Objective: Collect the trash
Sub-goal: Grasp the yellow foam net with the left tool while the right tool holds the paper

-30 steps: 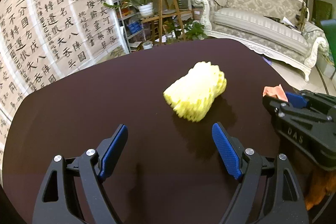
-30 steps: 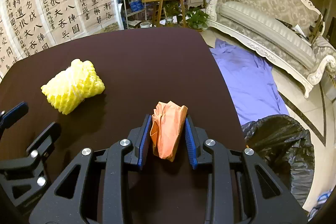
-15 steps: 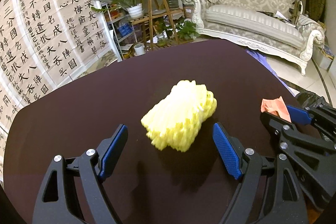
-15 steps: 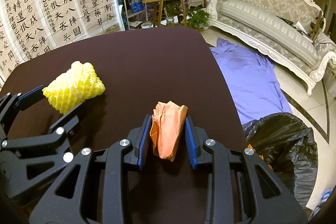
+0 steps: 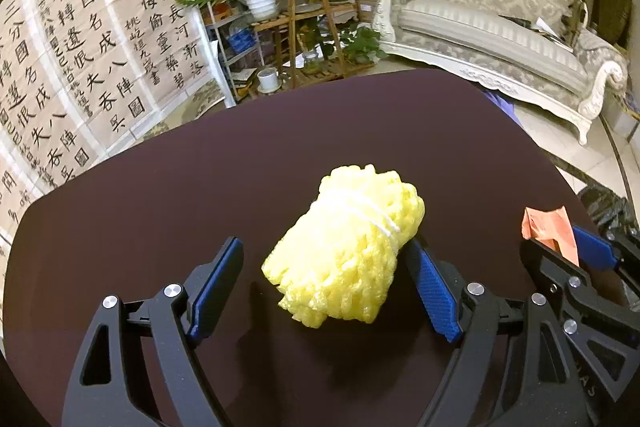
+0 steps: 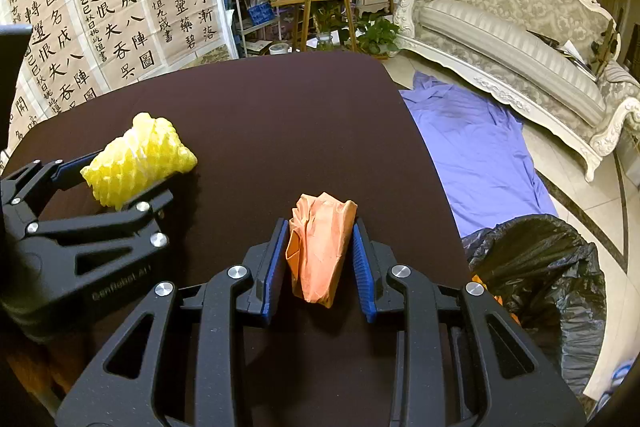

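On the dark counter point(image 5: 168, 195), the light, springy yellow foam net point(image 5: 348, 251) lies between the left gripper's point(image 5: 328, 279) wide-open fingers, best pinched mid-bundle, while beside it the right gripper point(image 6: 320, 259) clamps crumpled orange paper point(image 6: 320, 247).

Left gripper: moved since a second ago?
Yes. In the right wrist view the left gripper has advanced across the table to straddle the yellow foam net.

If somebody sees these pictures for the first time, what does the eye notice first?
Probably the bright yellow foam net on the dark table, between the open jaws of the left hand-held gripper. Next, the crumpled orange paper clamped in the right hand-held gripper, beside a black trash bag.
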A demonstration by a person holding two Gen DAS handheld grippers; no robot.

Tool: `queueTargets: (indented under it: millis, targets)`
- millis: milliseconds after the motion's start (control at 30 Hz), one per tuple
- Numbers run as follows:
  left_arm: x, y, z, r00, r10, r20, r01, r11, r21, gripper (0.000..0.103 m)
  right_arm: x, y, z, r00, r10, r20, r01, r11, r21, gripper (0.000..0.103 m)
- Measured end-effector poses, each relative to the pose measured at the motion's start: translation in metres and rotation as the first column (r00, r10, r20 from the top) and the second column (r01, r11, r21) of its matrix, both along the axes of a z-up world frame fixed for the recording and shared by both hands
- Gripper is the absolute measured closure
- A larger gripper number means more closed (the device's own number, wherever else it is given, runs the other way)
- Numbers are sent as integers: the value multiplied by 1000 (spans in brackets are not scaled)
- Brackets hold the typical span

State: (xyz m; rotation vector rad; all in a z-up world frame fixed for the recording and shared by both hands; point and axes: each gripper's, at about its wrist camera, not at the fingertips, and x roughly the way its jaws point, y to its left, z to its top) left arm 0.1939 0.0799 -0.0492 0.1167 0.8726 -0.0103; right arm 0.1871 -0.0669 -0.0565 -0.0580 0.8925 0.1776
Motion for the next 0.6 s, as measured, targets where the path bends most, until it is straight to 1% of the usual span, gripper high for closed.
queueTargets:
  millis: [33,100,133,200,367,600]
  targets:
    - [0,1,0,1000,0,-4,0,1000,-8,26,0,0,0,1000,0,0,0,1000,-2,73]
    - [3,2,-1,1000,-6,-18,6,1000,-17,45,0,0,0,1000,0,0,0,1000,-2,73]
    - [3,3,-2,1000,-14,-23,13,999,-33,47,0,0,0,1000,0,0,0,1000,-1,73]
    - [3,4,-1,999,-22,-24,21,999,-49,55,0,0,0,1000,0,1,0,1000,-4,73]
    - [0,2,0,999,-30,-18,29,999,-45,61,1,-2,0,1000,0,1,0,1000,-14,73]
    - [-8,8,4,1000,-10,-3,9,999,-52,62,1,-1,0,1000,-2,2,2,1000,-12,72]
